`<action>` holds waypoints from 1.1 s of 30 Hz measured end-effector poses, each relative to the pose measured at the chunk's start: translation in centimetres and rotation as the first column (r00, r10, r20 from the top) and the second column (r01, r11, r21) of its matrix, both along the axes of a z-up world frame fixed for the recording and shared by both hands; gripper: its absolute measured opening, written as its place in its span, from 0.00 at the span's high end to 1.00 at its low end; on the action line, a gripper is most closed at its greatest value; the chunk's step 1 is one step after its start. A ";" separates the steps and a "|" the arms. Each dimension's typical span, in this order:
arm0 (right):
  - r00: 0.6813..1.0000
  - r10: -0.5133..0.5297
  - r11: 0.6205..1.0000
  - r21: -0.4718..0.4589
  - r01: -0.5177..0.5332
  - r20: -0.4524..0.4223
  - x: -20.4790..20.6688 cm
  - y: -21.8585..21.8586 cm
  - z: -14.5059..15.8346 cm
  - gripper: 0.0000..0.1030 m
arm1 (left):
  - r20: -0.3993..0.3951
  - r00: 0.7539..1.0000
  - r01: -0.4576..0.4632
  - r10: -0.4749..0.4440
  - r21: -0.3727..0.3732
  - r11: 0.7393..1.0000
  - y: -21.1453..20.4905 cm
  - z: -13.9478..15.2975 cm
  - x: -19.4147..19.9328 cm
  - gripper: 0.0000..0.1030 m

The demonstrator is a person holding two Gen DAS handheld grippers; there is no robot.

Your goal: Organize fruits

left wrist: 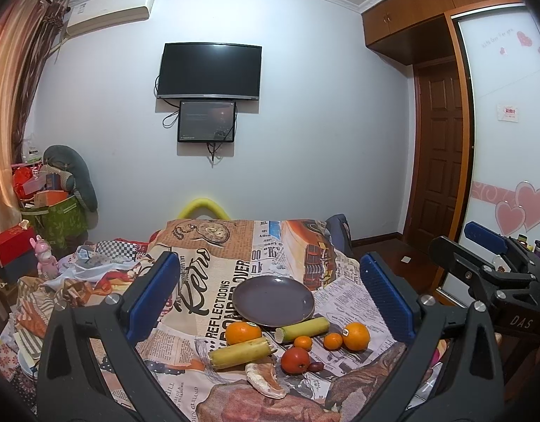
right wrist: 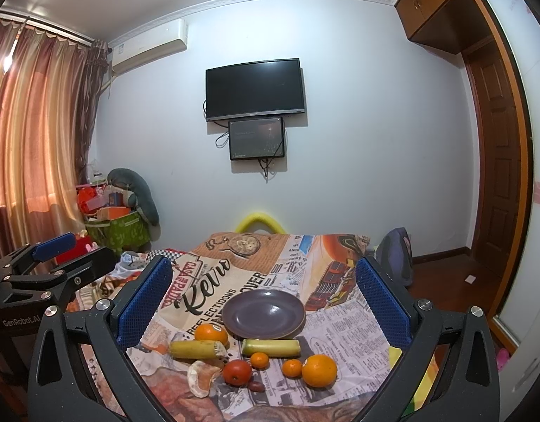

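An empty dark purple plate sits on a newspaper-print cloth. In front of it lie two oranges, two yellow-green cane pieces, two small tangerines, a red apple, a dark date and a pomelo wedge. In the right wrist view the big orange and apple are nearest. My left gripper and right gripper are both open, empty and held above and short of the fruit.
The cloth covers a table. Clutter of cloths and boxes lies to the left. The right gripper shows at the right of the left wrist view. A wardrobe and door stand on the right.
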State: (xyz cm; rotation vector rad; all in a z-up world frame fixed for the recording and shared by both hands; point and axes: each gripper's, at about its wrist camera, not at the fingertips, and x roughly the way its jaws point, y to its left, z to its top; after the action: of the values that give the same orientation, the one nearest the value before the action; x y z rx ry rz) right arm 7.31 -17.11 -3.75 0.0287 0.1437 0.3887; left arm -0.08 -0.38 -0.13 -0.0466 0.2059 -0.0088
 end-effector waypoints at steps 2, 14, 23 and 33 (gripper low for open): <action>1.000 0.001 1.000 0.000 -0.001 -0.001 0.0 0.0 0.0 0.00 | -0.001 1.000 0.000 0.000 0.000 1.000 0.0 0.0 0.0 0.00; 1.000 0.001 1.000 0.000 -0.001 0.001 -0.1 -0.1 0.0 0.00 | -0.001 1.000 0.000 0.000 0.001 1.000 0.0 0.0 0.0 0.00; 1.000 -0.004 1.000 -0.026 0.003 -0.028 0.8 0.0 -0.4 0.00 | -0.016 1.000 0.005 -0.005 0.007 1.000 -0.1 -0.3 0.8 0.00; 0.977 -0.055 0.995 -0.093 0.037 -0.205 5.8 -1.0 -3.7 0.00 | -0.184 0.983 0.002 0.000 0.006 1.000 2.1 -3.7 6.5 0.18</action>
State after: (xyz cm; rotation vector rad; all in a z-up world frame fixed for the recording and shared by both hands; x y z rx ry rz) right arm 13.08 -18.09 -7.49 -0.0155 0.3655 0.3322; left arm 6.41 1.70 -3.79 -0.0409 0.3914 -0.0048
